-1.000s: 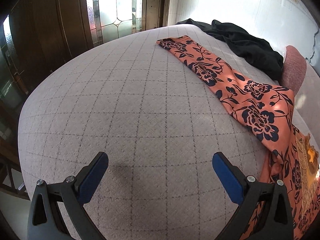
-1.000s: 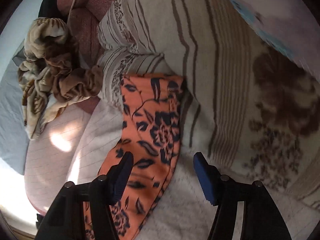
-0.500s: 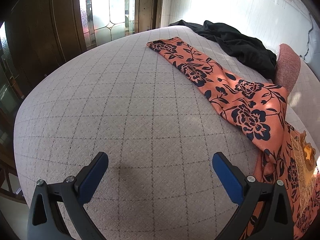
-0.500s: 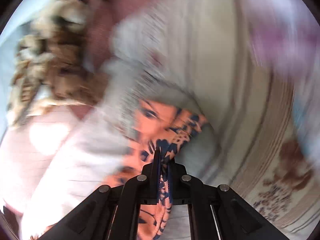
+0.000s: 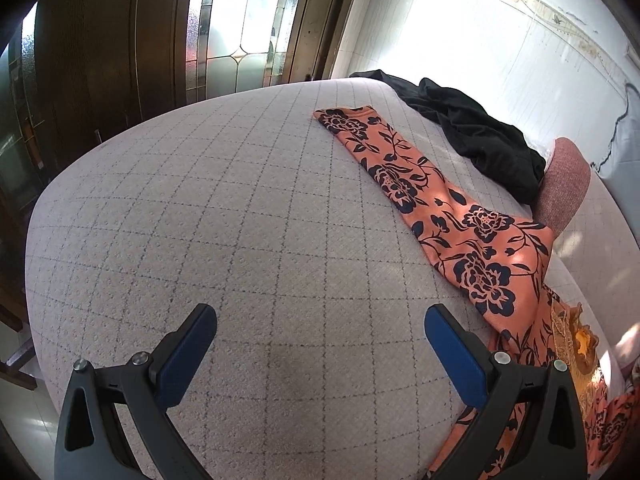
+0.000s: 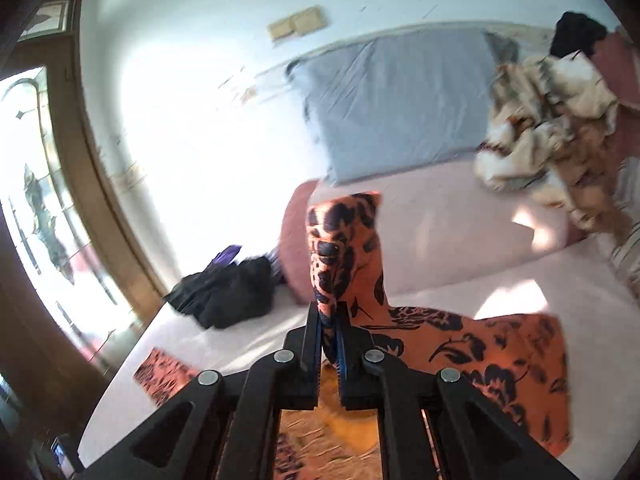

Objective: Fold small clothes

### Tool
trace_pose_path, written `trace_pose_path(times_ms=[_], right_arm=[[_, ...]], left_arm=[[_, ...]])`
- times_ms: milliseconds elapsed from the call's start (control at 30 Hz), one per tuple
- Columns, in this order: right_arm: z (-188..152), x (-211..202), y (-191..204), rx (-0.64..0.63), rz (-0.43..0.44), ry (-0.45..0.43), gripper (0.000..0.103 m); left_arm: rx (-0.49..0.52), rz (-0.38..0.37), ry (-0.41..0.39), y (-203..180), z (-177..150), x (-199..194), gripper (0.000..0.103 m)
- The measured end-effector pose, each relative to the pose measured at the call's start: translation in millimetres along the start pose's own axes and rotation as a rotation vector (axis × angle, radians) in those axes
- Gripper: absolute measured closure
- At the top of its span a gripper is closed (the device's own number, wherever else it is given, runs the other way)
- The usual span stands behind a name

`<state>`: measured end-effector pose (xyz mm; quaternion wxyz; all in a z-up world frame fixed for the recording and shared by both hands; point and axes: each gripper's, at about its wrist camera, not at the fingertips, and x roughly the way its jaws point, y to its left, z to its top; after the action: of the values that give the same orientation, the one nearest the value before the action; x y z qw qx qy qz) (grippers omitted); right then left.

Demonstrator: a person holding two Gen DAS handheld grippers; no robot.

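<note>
An orange garment with dark blue flowers [image 5: 448, 216] lies stretched across the grey checked bed cover [image 5: 224, 220], one long part running to the far end. My left gripper [image 5: 320, 336] is open and empty, low over the cover, left of the garment. In the right wrist view my right gripper [image 6: 329, 320] is shut on a fold of the same garment [image 6: 344, 256] and holds it lifted, the cloth standing up above the pads. The rest of the garment [image 6: 500, 356] trails to the right on the bed.
A black garment [image 5: 476, 132] lies crumpled at the far side, also in the right wrist view [image 6: 228, 296]. A reddish pillow [image 5: 564, 184], a grey pillow [image 6: 400, 100] and a brown patterned blanket [image 6: 552, 128] sit near the wall. A glass door [image 5: 236, 24] stands beyond the bed.
My right gripper closed on the garment's end and lifted it, swinging away from the striped bedding toward the wall. The left gripper stayed open and drifted slightly.
</note>
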<state>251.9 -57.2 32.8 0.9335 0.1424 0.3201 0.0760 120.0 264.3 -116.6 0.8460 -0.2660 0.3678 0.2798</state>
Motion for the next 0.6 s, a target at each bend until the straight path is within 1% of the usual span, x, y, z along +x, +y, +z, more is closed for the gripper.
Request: trace_pose_path(times_ms=[33, 67, 100, 133, 167, 200, 233, 267, 300, 367, 433, 500, 533, 567, 600], right_arm=[[-23.2, 24.1, 15.0, 0.005, 0.036, 0.069, 0.088], [-48.1, 49.7, 27.3, 0.002, 0.076, 0.140, 0.078], [-75.4, 74.5, 36.8, -0.014, 0.088, 0.210, 0.026], [-103.2, 94.9, 44.1, -0.030, 0.097, 0.289, 0.001], [-126.7, 111.4, 45.4, -0.035, 0.116, 0.370, 0.000], [-146.8, 118.6, 45.9, -0.023, 0.135, 0.447, 0.000], [-159.6, 113.6, 44.5, -0.007, 0.149, 0.473, 0.000], [-164.4, 102.3, 40.3, -0.011, 0.150, 0.456, 0.000], [-161.2, 89.4, 33.7, -0.019, 0.143, 0.427, 0.000], [-140.4, 64.5, 13.2, -0.001, 0.123, 0.371, 0.000], [-115.2, 42.5, -12.6, 0.020, 0.087, 0.311, 0.000], [-96.6, 26.1, -36.5, 0.023, 0.049, 0.268, 0.000], [-88.8, 18.4, -46.9, 0.031, 0.027, 0.259, 0.000], [-85.1, 9.7, -61.5, 0.053, 0.007, 0.250, 0.000], [-82.2, 0.0, -75.7, 0.081, 0.005, 0.238, 0.000]], left_arm=[[-0.010, -0.005, 0.006, 1.1, 0.7, 1.0, 0.000], [-0.017, -0.009, 0.011, 1.9, 1.0, 1.5, 0.000], [-0.019, -0.013, 0.015, 2.1, 1.5, 1.9, 0.000], [-0.017, -0.017, 0.014, 2.1, 1.7, 1.3, 0.000], [-0.012, -0.018, 0.010, 1.9, 2.2, 0.3, 0.000], [-0.009, -0.020, 0.004, 2.2, 2.5, -1.8, 0.000], [-0.011, -0.024, -0.006, 2.6, 3.4, -3.9, 0.000], [-0.015, -0.027, -0.018, 2.5, 3.9, -6.1, 0.000], [-0.017, -0.027, -0.030, 2.1, 3.8, -8.5, 0.000], [0.002, -0.036, -0.041, -3.7, 2.4, -11.5, 0.000], [0.046, -0.051, -0.048, -12.3, -0.2, -15.4, 0.000], [0.091, -0.069, -0.079, -20.5, -3.7, -23.9, 0.000], [0.114, -0.098, -0.089, -25.3, -5.4, -29.9, 0.000], [0.136, -0.146, -0.084, -31.4, -7.2, -37.0, 0.000], [0.160, -0.205, -0.071, -40.0, -8.3, -45.0, 0.000]])
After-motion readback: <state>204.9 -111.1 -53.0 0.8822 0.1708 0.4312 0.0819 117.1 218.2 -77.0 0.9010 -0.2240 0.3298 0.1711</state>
